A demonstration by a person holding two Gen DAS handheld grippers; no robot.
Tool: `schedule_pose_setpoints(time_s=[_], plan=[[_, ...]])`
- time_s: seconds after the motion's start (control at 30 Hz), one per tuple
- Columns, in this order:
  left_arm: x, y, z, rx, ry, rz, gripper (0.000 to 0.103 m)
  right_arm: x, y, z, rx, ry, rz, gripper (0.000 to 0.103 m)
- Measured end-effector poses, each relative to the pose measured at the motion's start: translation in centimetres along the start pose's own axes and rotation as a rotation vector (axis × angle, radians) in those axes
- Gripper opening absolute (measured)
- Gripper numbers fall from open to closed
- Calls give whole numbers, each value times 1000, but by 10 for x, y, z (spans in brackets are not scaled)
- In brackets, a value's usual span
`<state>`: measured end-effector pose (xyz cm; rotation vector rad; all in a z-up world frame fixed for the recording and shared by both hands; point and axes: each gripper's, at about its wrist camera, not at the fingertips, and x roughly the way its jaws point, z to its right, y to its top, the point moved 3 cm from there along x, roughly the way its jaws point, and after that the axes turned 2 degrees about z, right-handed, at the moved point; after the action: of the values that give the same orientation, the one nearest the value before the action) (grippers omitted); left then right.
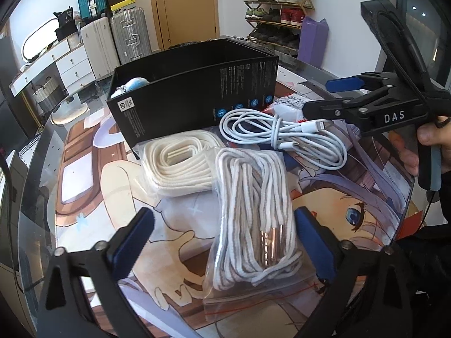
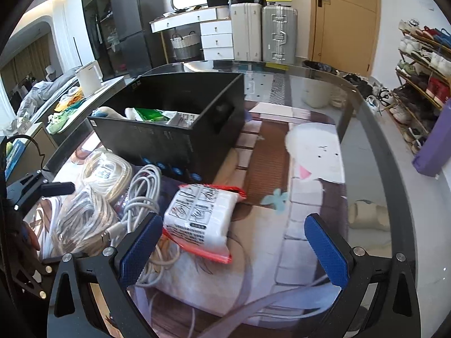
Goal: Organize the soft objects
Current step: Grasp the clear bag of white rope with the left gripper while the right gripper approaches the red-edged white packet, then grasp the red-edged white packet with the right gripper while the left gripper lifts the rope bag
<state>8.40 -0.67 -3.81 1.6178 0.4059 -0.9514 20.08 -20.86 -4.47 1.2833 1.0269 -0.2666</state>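
A clear bag of striped white laces [image 1: 253,225] lies on the table between my left gripper's [image 1: 225,242] open blue pads, which do not squeeze it. Behind it lie a bag of cream laces [image 1: 180,163] and a coiled white cable [image 1: 284,135]. A black box [image 1: 197,90] at the back holds a blue plush [image 1: 135,83] and packets [image 2: 157,115]. My right gripper [image 2: 234,250] is open and empty, hovering beside a white packet with red edges [image 2: 200,219] and the cable [image 2: 141,194]. The right gripper also shows in the left wrist view [image 1: 315,98].
The round glass table [image 2: 375,152] carries an anime-print mat [image 1: 352,197]. Suitcases [image 1: 124,36], a white dresser [image 1: 70,62] and a shoe rack [image 1: 279,8] stand on the floor beyond the table. A purple bag [image 2: 434,146] stands at the right.
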Motion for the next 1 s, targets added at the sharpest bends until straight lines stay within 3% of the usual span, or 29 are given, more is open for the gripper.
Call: schedule_pose_setpoints(time_s=[0.23, 0.33, 0.5, 1.0], plan=[[-1, -3, 1, 5, -31, 1, 85, 13, 7, -5, 13, 25, -28, 102], [-3, -4, 3, 8, -48, 6, 76, 16, 7, -3, 15, 16, -40, 102], [-6, -4, 4, 9, -78, 12, 52, 16, 4, 2, 7, -20, -51, 102], [-20, -4, -3, -9, -88, 48, 38, 18, 4, -1, -15, 8, -54, 97]])
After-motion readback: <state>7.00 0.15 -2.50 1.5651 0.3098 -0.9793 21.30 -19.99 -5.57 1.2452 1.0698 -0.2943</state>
